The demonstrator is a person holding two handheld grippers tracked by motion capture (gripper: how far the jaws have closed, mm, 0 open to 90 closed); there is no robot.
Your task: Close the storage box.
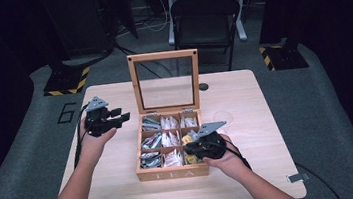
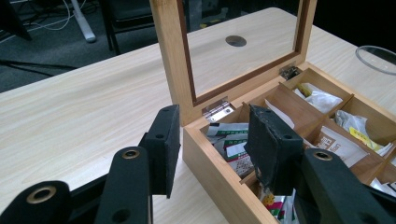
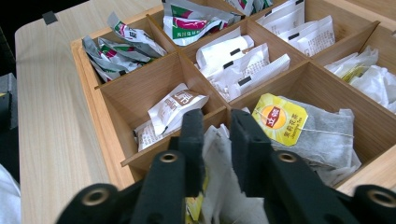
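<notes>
Your left tool [image 1: 117, 115] hangs over the bare table [image 1: 114, 187] with its jaws spread wide and nothing between them, the wooden tea box [image 1: 173, 172] just to its right with the glass lid [image 1: 165, 82] standing upright. Your right tool [image 1: 196, 146] sits low over the box's near right compartment, jaws drawn close on a white tea bag [image 3: 217, 161]. Just right of that tool lies a grey tea bag with a yellow tag [image 3: 279, 117], and a clear glass dish [image 1: 223, 118] rests beyond it on the table.
</notes>
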